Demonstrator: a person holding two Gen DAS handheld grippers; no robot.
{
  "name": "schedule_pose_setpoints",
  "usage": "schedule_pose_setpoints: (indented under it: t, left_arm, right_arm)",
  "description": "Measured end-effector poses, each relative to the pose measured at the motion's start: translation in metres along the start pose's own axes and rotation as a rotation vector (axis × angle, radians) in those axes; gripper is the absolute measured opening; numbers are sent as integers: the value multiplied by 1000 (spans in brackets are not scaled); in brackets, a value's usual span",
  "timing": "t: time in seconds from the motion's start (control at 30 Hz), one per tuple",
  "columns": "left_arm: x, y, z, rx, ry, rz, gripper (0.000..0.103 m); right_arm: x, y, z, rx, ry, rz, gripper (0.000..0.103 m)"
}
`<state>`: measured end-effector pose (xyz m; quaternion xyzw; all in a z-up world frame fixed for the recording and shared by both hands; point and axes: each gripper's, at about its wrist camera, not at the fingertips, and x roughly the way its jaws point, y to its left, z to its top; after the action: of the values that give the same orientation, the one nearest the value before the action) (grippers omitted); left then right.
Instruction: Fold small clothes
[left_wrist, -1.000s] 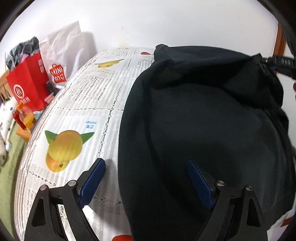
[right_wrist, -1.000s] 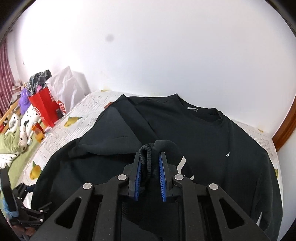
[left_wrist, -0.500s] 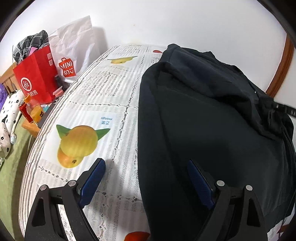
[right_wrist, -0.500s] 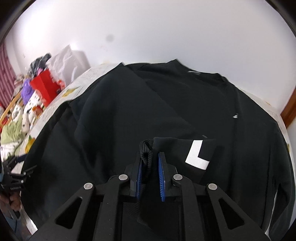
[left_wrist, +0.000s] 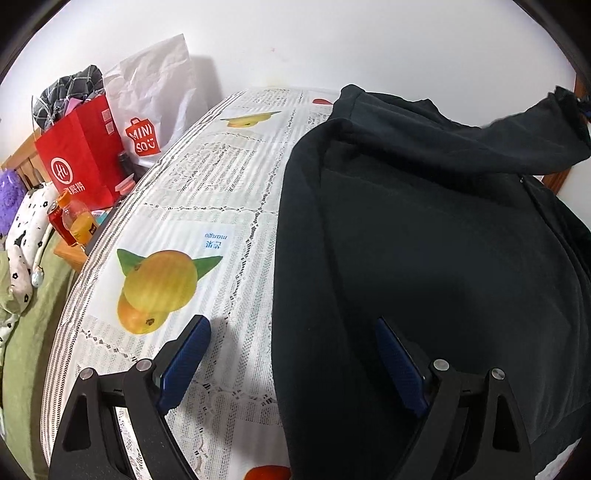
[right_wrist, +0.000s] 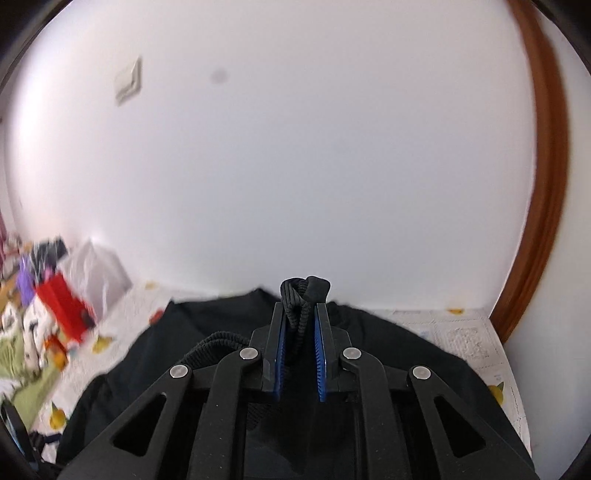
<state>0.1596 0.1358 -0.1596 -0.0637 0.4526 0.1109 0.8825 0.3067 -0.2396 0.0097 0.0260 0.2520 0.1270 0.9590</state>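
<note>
Two fingers of the right gripper (right_wrist: 299, 332) are clamped on a ribbed cuff (right_wrist: 300, 301) of the black cotton sweatshirt (left_wrist: 424, 258), which covers the bench's right side; the left gripper (left_wrist: 291, 358) hovers, fingers apart.

1. The left gripper (left_wrist: 291, 354) is a matte black plastic frame with two angular linkage arms, each pierced by a triangular cut-out.
2. Its fingers (left_wrist: 186, 360) carry flat blue pads with a fine ribbed texture.
3. Round silver screw heads (left_wrist: 441, 364) mark the pivots, two on each side.
4. The right gripper (right_wrist: 300, 347) has the same black, slightly grainy frame and triangular openings.
5. Its narrow blue ribbed pads (right_wrist: 320, 360) line the inner faces of black finger plates.
6. Four silver pivot screws (right_wrist: 248, 353) sit across its linkage.
</note>
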Motion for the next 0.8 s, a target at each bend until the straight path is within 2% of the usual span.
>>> schedule_pose_setpoints:
  t: [0.1, 0.13, 0.2, 0.33, 0.43, 0.5, 0.57, 0.63, 0.73, 0.8]
  left_arm:
    - [-1, 0, -1, -2, -1, -5, 89]
    - [-2, 0, -1, 0, 0, -8, 89]
    - [-2, 1, -1, 1, 3, -15, 89]
    - [-10, 9, -3, -7, 17, -34, 89]
    - [-16, 17, -8, -6, 20, -50, 89]
    - [-19, 20, -13, 4, 23, -56, 87]
    - [-24, 24, -19, 8, 18, -74, 87]
    - [-29, 26, -26, 7, 13, -105, 87]
    - [-38, 27, -35, 4, 3, -153, 80]
    - [-42, 28, -40, 4, -4, -179, 70]
  right_arm:
    - [15, -24, -29, 37, 72, -24, 14]
    - [25, -32, -43, 50, 125, -42, 15]
    - [43, -47, -74, 60, 227, -110, 19]
    - [45, -72, -118, 79, 316, -258, 22]
    - [16, -79, -141, 102, 320, -260, 24]
    - [-16, -77, -157, 100, 306, -252, 30]
    - [-41, -69, -169, 96, 313, -257, 47]
    - [-67, -66, -188, 78, 316, -264, 56]
    - [-106, -58, -224, 86, 339, -288, 59]
    - [-125, -51, -245, 108, 360, -282, 59]
